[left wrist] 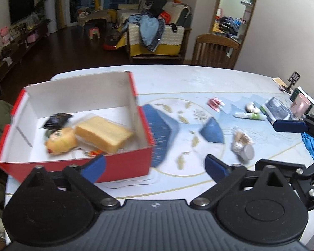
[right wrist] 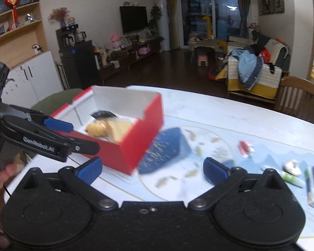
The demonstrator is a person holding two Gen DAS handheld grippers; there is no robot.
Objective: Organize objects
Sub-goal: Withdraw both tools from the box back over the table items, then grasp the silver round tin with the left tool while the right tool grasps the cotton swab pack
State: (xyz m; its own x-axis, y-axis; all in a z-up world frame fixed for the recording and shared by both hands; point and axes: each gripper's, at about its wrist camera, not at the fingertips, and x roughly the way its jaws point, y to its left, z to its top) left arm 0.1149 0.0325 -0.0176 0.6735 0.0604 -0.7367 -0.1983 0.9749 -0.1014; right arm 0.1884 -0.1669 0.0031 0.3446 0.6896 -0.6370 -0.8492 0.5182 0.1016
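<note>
A red box (left wrist: 125,167) with a white inside stands on the left of the table. In it lie a bagged slice of bread (left wrist: 103,133), a yellow bun (left wrist: 61,140) and a dark packet (left wrist: 56,121). My left gripper (left wrist: 155,167) hangs open just off the box's near right corner, with nothing between its fingers. My right gripper (right wrist: 152,170) is open and empty too, right of the red box (right wrist: 123,154). Loose on the table to the right are a snack bag (left wrist: 241,144), a red-white packet (left wrist: 215,103), a white-green tube (left wrist: 250,116) and a dark flat pack (left wrist: 277,109).
A pink mug (left wrist: 301,105) and a phone stand (left wrist: 293,81) sit at the table's far right, with a blue cloth (left wrist: 312,146) nearer. A wooden chair (left wrist: 215,50) stands behind the table. The patterned table mat (left wrist: 178,129) lies between box and loose items.
</note>
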